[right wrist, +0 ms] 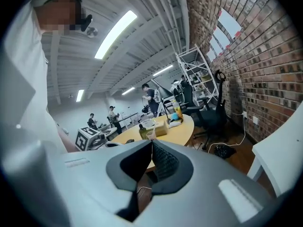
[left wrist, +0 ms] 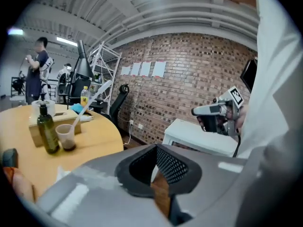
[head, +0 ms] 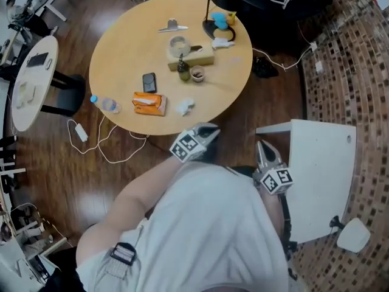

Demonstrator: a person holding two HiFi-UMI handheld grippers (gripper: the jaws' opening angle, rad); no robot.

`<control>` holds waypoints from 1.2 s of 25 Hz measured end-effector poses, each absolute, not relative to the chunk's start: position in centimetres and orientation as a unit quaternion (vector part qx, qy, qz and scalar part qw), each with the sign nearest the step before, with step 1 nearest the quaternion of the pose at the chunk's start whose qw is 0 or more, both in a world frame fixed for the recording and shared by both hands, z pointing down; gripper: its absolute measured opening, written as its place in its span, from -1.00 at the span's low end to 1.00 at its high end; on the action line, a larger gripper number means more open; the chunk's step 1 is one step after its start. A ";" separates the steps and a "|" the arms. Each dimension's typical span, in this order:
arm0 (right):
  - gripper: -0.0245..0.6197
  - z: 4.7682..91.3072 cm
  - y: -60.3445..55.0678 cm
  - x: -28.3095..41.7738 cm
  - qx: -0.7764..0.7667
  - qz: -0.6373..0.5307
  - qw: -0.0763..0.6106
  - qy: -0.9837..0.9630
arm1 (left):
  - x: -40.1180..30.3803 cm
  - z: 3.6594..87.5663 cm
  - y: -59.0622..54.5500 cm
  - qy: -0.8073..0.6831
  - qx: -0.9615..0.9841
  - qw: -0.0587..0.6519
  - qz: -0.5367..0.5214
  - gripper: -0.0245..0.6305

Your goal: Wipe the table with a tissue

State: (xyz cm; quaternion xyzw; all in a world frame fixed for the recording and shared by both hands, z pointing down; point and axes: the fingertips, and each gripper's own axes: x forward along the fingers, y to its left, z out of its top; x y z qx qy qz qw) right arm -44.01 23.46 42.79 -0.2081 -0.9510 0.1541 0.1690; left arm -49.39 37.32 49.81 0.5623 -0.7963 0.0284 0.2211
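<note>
Close against the body, the left tongs (head: 208,131) and right tongs (head: 263,148) are held closed with nothing gripped, apparently because wiping is not yet begun. Just ahead of the left tongs, a crumpled tissue (head: 185,106) is left near the table (head: 134,59) edge, within reach.

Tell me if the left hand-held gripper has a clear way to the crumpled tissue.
Probably yes. The crumpled tissue lies at the near edge of the table, just past the left hand-held gripper, with nothing between them. Its jaws are shut and would have to open first.
</note>
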 end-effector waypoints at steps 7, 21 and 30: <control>-0.90 43.1 25.6 -44.3 -0.240 0.151 0.205 -0.937 | -49.3 53.5 41.8 -0.825 0.498 0.247 0.099 -0.91; -0.90 44.5 24.9 -46.9 -0.237 0.165 0.238 -0.927 | -58.3 61.5 48.1 -0.816 0.400 0.300 0.292 -0.73; -0.90 44.4 22.6 -47.3 -0.207 0.172 0.237 -0.933 | -60.3 62.7 49.5 -0.806 0.388 0.322 0.312 -0.46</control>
